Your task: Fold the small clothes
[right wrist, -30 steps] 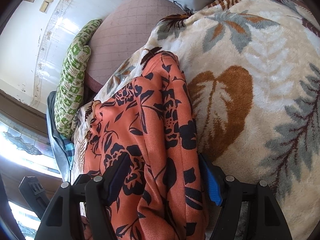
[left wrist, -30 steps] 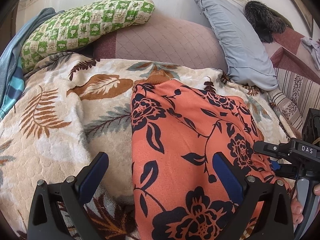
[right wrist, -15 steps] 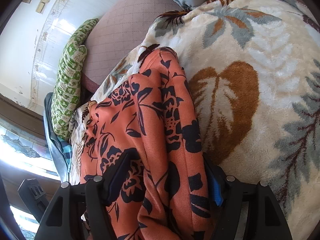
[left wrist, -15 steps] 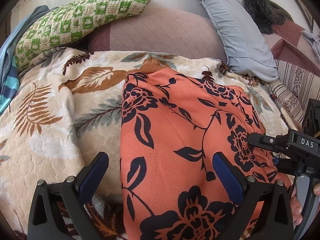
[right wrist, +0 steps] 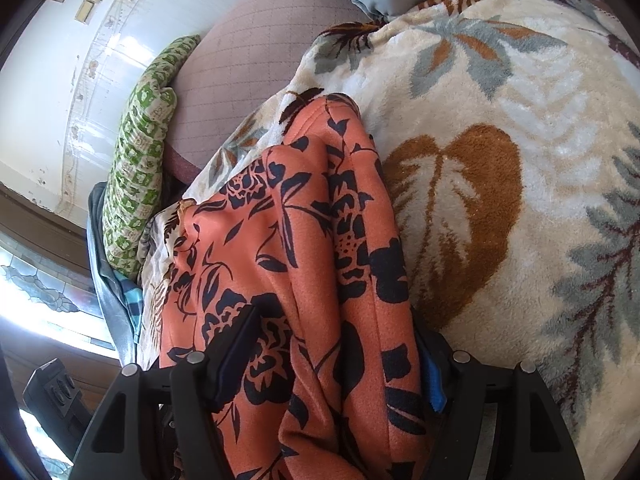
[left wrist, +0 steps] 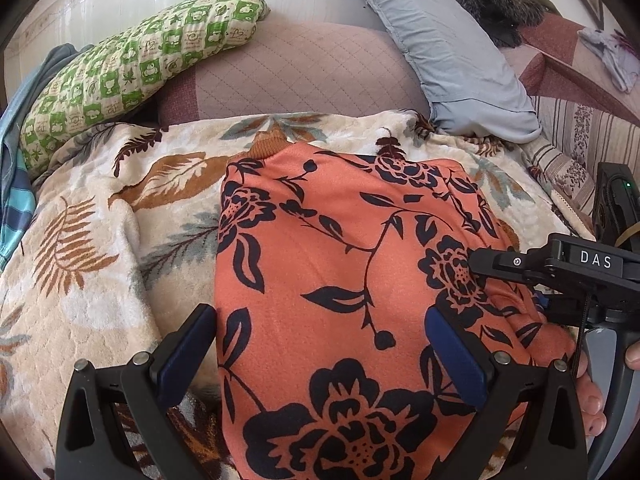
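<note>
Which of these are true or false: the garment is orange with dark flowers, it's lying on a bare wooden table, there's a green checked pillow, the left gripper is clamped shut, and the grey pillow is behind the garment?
1. The garment is orange with dark flowers: true.
2. It lies on a bare wooden table: false, it lies on a leaf-patterned blanket.
3. A green checked pillow is present: true.
4. The left gripper is clamped shut: false, its jaws stand wide apart.
5. The grey pillow lies beyond the garment: true.
</note>
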